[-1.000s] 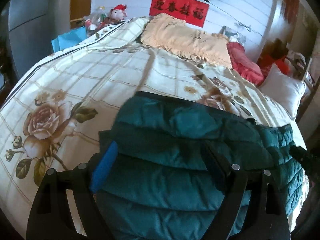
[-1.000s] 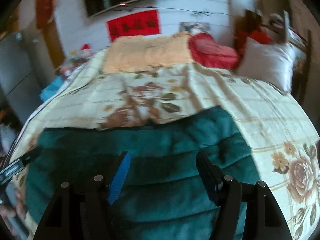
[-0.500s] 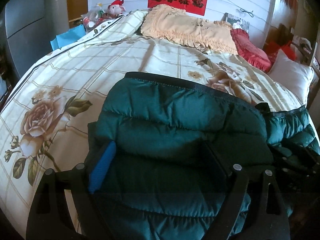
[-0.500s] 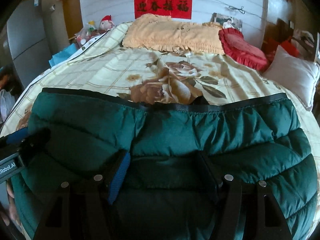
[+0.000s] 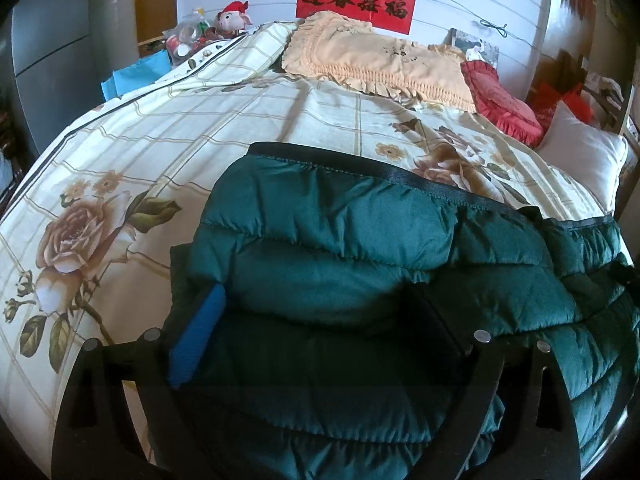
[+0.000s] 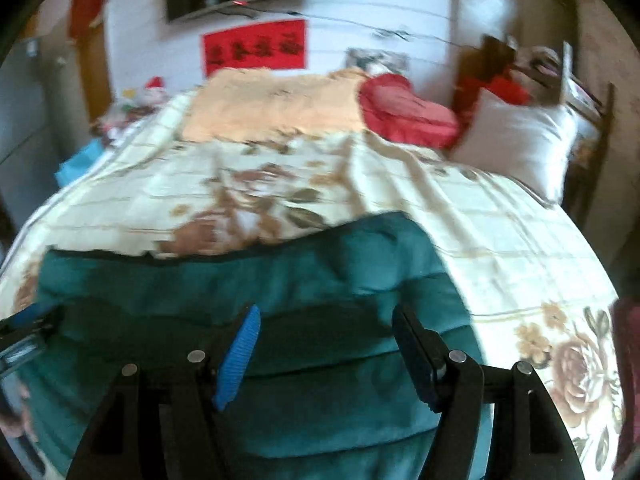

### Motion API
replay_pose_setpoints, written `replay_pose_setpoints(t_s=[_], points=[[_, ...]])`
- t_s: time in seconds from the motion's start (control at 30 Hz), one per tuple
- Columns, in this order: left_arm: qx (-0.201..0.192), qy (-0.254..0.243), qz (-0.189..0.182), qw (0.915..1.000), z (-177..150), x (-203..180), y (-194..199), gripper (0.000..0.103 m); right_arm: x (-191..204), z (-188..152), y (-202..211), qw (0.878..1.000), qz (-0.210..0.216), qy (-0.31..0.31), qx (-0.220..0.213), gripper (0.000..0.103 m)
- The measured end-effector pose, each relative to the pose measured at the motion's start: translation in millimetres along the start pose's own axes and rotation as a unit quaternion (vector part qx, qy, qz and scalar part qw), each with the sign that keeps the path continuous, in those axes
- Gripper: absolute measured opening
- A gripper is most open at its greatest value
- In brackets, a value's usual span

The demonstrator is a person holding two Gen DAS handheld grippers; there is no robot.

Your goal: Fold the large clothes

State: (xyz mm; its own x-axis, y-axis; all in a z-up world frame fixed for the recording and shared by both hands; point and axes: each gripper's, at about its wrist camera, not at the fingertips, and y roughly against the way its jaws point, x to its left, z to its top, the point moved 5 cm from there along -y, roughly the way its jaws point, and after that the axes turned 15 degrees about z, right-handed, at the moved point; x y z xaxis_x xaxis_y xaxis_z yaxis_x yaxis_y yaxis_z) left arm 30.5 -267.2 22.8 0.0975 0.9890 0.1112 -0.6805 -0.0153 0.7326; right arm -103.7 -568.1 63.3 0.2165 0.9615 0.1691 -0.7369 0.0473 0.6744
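Observation:
A dark green quilted down jacket (image 5: 360, 248) lies folded on the floral bedspread (image 5: 160, 152), its black hem band toward the pillows. It also shows in the right wrist view (image 6: 240, 292), which is blurred. My left gripper (image 5: 316, 312) is open, its fingers wide apart and pressed on the jacket's near left part. My right gripper (image 6: 324, 336) is open just above the jacket's near right part, with nothing between its fingers. The left gripper's body (image 6: 20, 344) shows at the left edge of the right wrist view.
A peach pillow (image 5: 380, 60), a red pillow (image 5: 500, 100) and a white pillow (image 5: 580, 160) lie at the head of the bed. A red banner (image 5: 356, 0) hangs on the white wall. Toys and clutter (image 5: 208, 32) sit at the far left corner.
The right gripper has pulled back and swung right, away from the jacket. The left gripper has stayed on the jacket, which has settled flatter on the bed.

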Motion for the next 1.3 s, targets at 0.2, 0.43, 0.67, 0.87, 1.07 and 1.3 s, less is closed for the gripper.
replay_pose_setpoints(t_s=[0.2, 0.43, 0.67, 0.87, 1.07, 1.3], points=[[-0.001, 0.006, -0.004, 1.0, 0.0, -2.1, -2.9, 0.096, -18.6, -4.1, -33.9, 0.999, 0.002, -0.026, 0.024, 0.069], [-0.006, 0.007, -0.004, 0.9999, -0.1, -4.3, -5.1, 0.098, -21.9, -8.6, -38.5, 0.999, 0.001, -0.033, 0.027, 0.072], [-0.007, 0.01, -0.008, 0.9999, 0.6, -2.6, -6.6, 0.1, -17.0, -19.9, 27.8, 0.996, 0.063, -0.067, -0.018, 0.072], [-0.013, 0.015, -0.013, 0.9997, 1.3, -1.9, -6.2, 0.1, -13.8, -53.9, 50.8, 0.998, 0.048, -0.048, -0.009, 0.072], [-0.005, 0.0, -0.027, 0.9996, -3.5, 3.2, 3.5, 0.1, -16.9, -63.6, 26.3, 0.999, 0.018, -0.043, 0.014, 0.081], [0.006, 0.006, -0.065, 0.9979, -13.1, 28.9, 40.1, 0.1, -15.0, -60.6, 74.8, 0.997, 0.044, -0.052, -0.028, 0.081]])
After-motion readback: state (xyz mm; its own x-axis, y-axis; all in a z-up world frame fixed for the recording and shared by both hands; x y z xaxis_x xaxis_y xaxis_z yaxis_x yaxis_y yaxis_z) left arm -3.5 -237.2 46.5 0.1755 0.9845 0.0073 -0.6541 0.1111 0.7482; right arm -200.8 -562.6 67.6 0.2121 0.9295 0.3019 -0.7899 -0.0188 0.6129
